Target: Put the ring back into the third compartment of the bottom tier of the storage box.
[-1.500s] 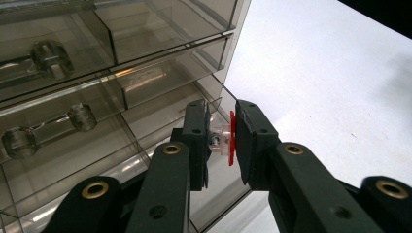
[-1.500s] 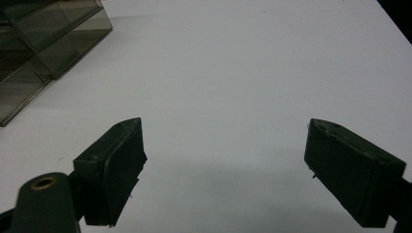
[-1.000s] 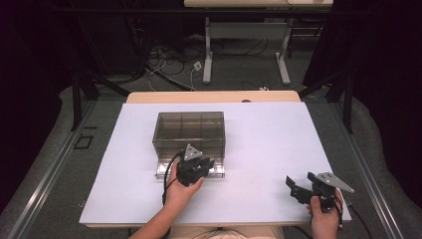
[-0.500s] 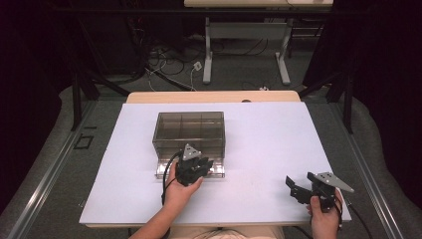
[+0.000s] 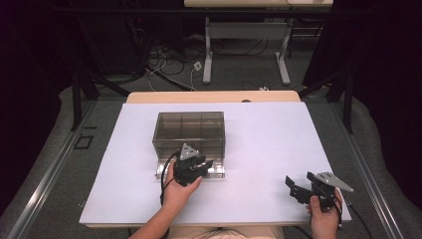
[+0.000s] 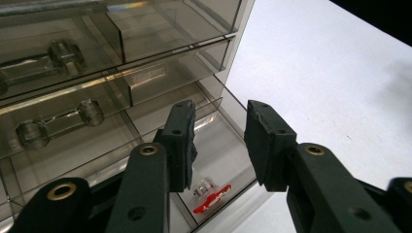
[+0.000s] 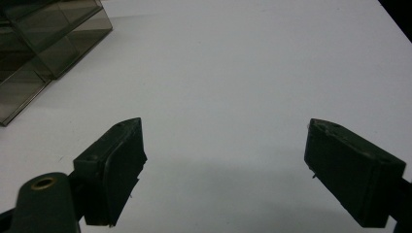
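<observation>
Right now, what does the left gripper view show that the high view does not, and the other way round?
Left gripper view: inside the pulled-out bottom drawer lies a small clear and red item; the left gripper, its fingers having just been opening, has nothing between them.

High view: the right gripper open near the table's right front corner, both hands, the floor cables.

Both: the smoky transparent drawer cabinet and white tabletop.
</observation>
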The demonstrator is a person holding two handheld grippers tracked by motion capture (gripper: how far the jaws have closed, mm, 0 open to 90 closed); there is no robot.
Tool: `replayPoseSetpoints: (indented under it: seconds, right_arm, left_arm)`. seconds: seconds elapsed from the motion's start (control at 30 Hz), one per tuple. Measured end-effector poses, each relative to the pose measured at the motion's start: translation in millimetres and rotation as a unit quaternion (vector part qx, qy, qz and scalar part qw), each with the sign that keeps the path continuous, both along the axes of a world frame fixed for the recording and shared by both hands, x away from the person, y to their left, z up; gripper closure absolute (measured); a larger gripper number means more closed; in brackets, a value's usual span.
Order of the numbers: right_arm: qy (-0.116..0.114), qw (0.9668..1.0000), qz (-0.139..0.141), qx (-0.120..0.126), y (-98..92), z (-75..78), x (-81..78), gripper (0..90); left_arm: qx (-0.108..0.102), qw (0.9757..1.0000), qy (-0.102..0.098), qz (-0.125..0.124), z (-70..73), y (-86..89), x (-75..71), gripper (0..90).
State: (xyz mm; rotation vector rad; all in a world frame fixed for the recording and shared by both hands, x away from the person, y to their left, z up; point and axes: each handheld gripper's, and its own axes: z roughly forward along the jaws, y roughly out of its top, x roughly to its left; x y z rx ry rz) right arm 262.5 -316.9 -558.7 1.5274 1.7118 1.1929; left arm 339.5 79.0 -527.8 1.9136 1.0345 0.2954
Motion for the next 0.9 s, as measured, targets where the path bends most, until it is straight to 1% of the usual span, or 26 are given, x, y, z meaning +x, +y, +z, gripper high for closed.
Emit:
replayPoseSetpoints:
  seconds: [0.1,0.17,0.23,0.3,0.33,0.37,0.47,0.53,0.6,0.63,0.7,0.73,0.77,0.83,0.9]
  right_arm:
    - [0.001,1.0000,-0.001,0.001,0.2,-0.1,-0.1,13.9]
    - [0.001,1.0000,0.000,0.000,0.0,-0.2,0.0,13.9]
    - [0.001,1.0000,0.000,0.000,0.1,-0.2,0.2,13.9]
    - [0.001,1.0000,0.000,0.000,0.2,-0.5,0.5,13.9]
    - [0.001,1.0000,0.000,0.000,0.3,-0.5,0.5,13.9]
    - [-0.003,1.0000,0.001,0.001,0.4,-0.9,0.9,13.9]
    - [-0.004,1.0000,0.001,0.001,0.4,-1.0,1.1,13.9]
    - [0.001,1.0000,-0.001,-0.001,0.4,-0.6,0.8,13.9]
    - [-0.002,1.0000,-0.002,-0.001,0.6,-0.9,1.1,13.9]
    - [-0.002,1.0000,-0.001,-0.001,0.5,-0.9,1.2,13.9]
    - [0.004,1.0000,-0.001,-0.003,0.3,-0.3,0.5,14.0]
    - [0.004,1.0000,-0.001,-0.003,0.3,-0.3,0.5,14.0]
    - [-0.002,1.0000,-0.002,0.000,0.6,-1.0,1.1,13.9]
    - [0.003,1.0000,-0.001,0.001,0.3,-0.5,0.8,13.9]
    - [0.002,1.0000,-0.001,0.001,-0.1,-0.6,0.9,14.0]
  left_arm:
    - [-0.003,1.0000,0.000,0.004,1.3,1.2,-0.5,59.8]
    - [-0.005,1.0000,0.003,0.002,2.4,2.6,-0.4,57.6]
    - [-0.008,1.0000,0.003,0.006,2.9,3.3,-1.2,55.3]
    - [-0.010,0.9999,-0.003,0.011,3.3,4.3,-1.5,53.7]
    - [-0.011,0.9999,0.000,0.010,4.1,5.5,-1.8,52.9]
    - [-0.010,0.9998,-0.003,0.014,4.4,6.3,-1.9,51.9]
    - [-0.013,0.9998,0.003,0.015,6.4,8.8,-2.1,48.7]
    - [-0.018,0.9996,0.006,0.019,7.6,10.0,-2.2,46.6]
    - [-0.017,0.9996,0.010,0.020,9.5,12.0,-2.5,45.7]
    - [-0.023,0.9995,0.011,0.021,9.9,12.3,-2.6,45.7]
    - [-0.024,0.9994,0.010,0.025,11.7,13.4,-3.2,44.5]
    - [-0.025,0.9994,0.008,0.023,12.3,14.1,-3.2,43.4]
    - [-0.028,0.9993,0.008,0.023,13.5,15.1,-3.4,42.8]
    - [-0.029,0.9993,0.007,0.024,15.3,16.5,-3.9,41.8]
    - [-0.033,0.9991,0.006,0.025,18.0,19.1,-4.6,40.9]
